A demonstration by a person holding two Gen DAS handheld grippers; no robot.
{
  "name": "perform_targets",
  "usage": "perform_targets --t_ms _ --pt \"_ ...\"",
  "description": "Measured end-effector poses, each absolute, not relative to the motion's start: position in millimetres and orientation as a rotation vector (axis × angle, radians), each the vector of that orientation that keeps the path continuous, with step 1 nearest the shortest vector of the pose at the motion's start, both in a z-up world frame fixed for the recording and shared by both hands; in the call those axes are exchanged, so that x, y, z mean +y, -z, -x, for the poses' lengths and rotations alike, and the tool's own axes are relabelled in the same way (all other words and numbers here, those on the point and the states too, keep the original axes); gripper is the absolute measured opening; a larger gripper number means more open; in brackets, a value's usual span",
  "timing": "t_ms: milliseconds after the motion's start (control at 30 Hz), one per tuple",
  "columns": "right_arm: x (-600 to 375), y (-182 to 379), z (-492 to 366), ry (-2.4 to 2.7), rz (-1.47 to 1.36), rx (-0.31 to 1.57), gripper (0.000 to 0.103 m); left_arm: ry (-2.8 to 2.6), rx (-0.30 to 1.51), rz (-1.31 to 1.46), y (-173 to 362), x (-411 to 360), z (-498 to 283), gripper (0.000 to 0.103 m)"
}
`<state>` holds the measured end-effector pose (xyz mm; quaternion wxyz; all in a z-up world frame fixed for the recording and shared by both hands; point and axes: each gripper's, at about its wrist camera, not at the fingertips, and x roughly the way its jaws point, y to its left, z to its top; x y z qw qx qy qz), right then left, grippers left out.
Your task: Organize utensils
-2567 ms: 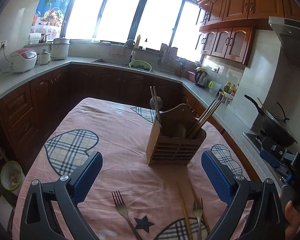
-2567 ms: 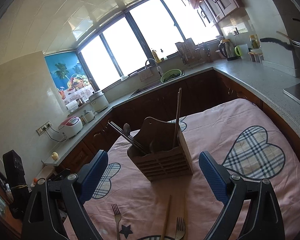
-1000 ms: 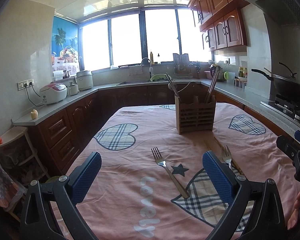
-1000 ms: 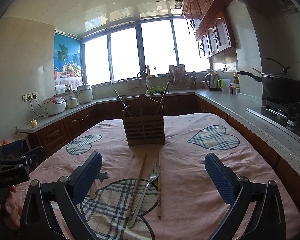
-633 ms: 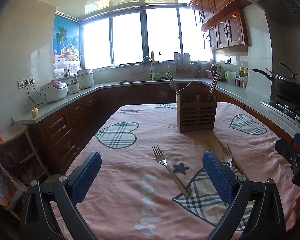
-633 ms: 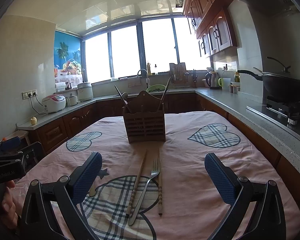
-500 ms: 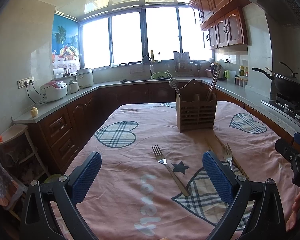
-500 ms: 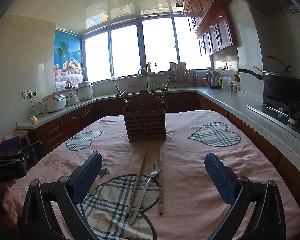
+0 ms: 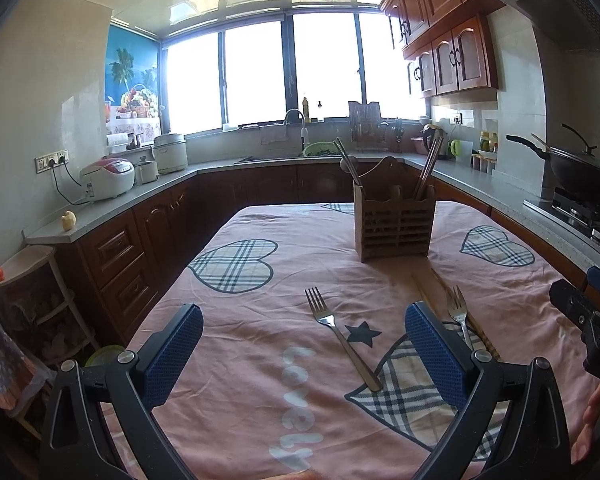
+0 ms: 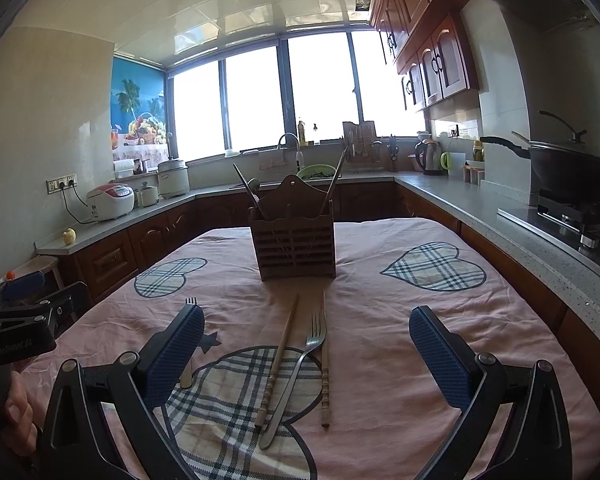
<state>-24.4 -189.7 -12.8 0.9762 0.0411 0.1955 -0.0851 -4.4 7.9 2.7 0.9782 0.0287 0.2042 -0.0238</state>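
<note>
A wooden utensil holder [image 9: 394, 222] stands mid-table with chopsticks and a spoon in it; it also shows in the right wrist view [image 10: 293, 242]. On the pink cloth lie a fork [image 9: 342, 338] by the star print, and a second fork [image 10: 296, 376] between two wooden chopsticks [image 10: 278, 360]. That fork and the chopsticks show partly behind my left finger [image 9: 458, 314]. My left gripper [image 9: 304, 356] is open and empty above the near cloth. My right gripper [image 10: 306, 358] is open and empty, its fingers either side of the fork and chopsticks, held back from them.
The table [image 9: 260, 400] has a pink cloth with plaid hearts. Counters run along the left, back and right, with a rice cooker [image 9: 108, 180], sink and a wok on the stove [image 9: 580, 180]. The other gripper shows at each view's edge.
Both grippers have pulled back from the holder and levelled since 2.6 s ago. Over the last second they barely shift. Both stay open.
</note>
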Motion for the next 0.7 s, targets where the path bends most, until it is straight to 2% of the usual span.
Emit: perform_targets --t_ms 700 --pt "-188.9 11.9 22.1 0.164 -0.072 0.401 0.103 0.042 0.400 -0.065 -0.3 6.8 5.3 0.102"
